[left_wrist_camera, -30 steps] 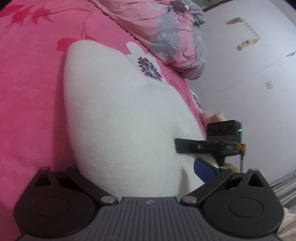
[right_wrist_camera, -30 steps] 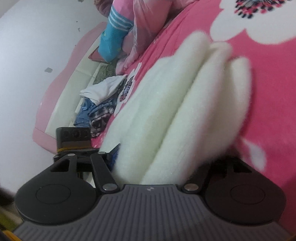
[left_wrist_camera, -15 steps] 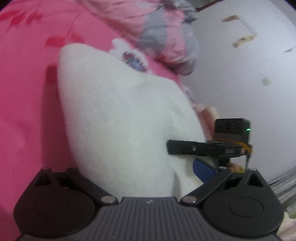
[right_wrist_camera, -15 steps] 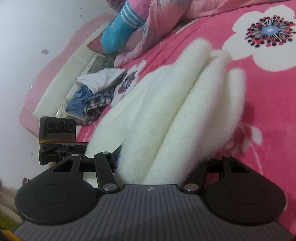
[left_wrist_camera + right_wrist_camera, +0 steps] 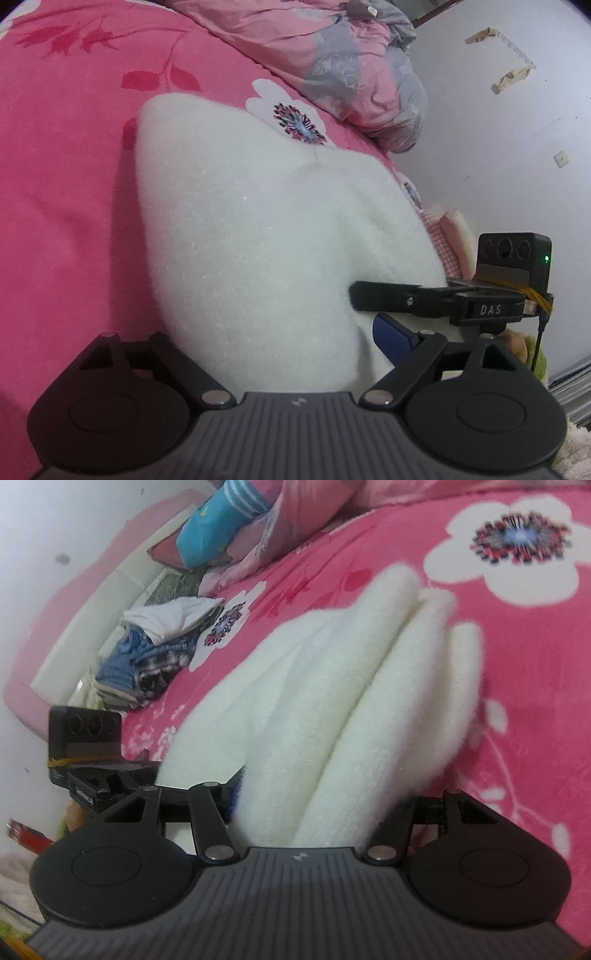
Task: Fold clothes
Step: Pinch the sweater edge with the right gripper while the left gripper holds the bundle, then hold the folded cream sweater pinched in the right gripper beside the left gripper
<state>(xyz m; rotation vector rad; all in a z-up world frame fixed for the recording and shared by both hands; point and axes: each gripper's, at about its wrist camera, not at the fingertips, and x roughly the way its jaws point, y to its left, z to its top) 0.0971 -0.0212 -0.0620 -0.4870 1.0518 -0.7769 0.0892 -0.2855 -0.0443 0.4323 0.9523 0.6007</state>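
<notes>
Up close in the left wrist view, the left gripper is reaching into a thick white fleece garment folded into a bundle, which is lying on a pink floral bedspread. The fleece is filling the gap between its jaws, and those jaws are closing; the fingertips are buried in the pile, so whether they are pressing yet cannot be told. At 3 o'clock the right gripper is poking in from the side, 1 black finger lying on the fleece. A crumpled pink and grey quilt is sitting at 1 o'clock, near a pale grey wall.

Next, in the right wrist view, the right gripper is sitting about half spread with the white fleece garment packed between its jaws in 3 rolled layers; its fingertips are hidden too, so a pinch cannot be confirmed. At 9 o'clock the left gripper is meeting the bundle's near edge. A heap of white, denim and plaid clothes is lying at 10 o'clock on the pink floral bedspread, well apart from the bundle.
</notes>
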